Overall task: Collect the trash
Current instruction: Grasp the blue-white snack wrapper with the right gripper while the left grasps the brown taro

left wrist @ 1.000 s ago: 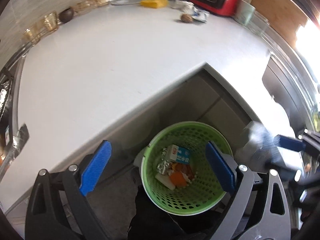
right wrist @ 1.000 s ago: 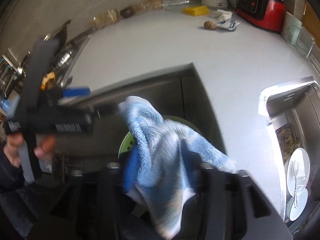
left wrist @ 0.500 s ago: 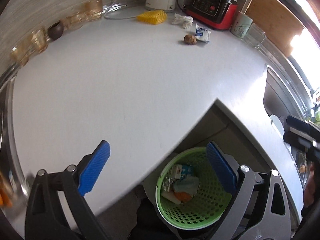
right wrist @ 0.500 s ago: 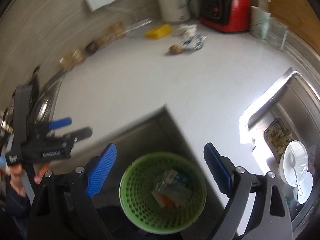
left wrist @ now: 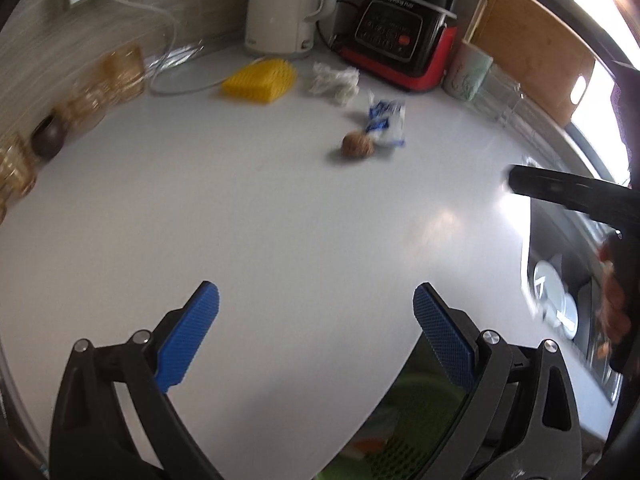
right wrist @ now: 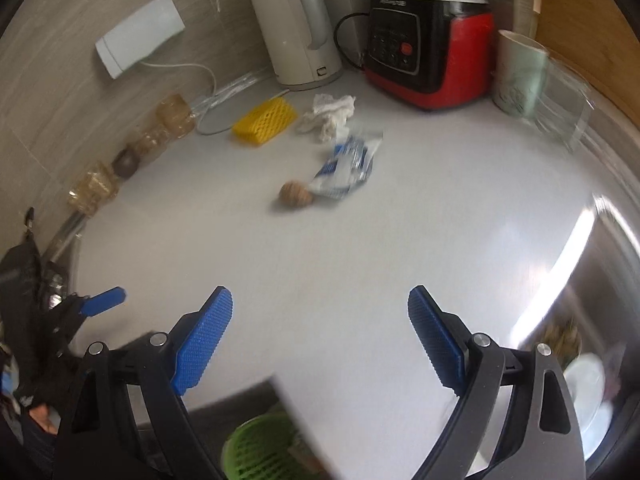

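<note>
Both views have swung off the green bin (right wrist: 260,450) onto the desk (right wrist: 340,260) | right gripper (right wrist: 320,332) jaws just opened, wide, empty | left gripper (left wrist: 316,320) wide, empty | wrapper (right wrist: 346,166) and nut (right wrist: 295,193) toward far edge, straight ahead | right hand looks nearer

A crumpled white tissue (right wrist: 329,117), a blue-and-white wrapper (right wrist: 347,163) and a brown walnut-like ball (right wrist: 295,195) lie upper centre on the counter; the green perforated bin (right wrist: 260,450) sits at the bottom edge.
</note>
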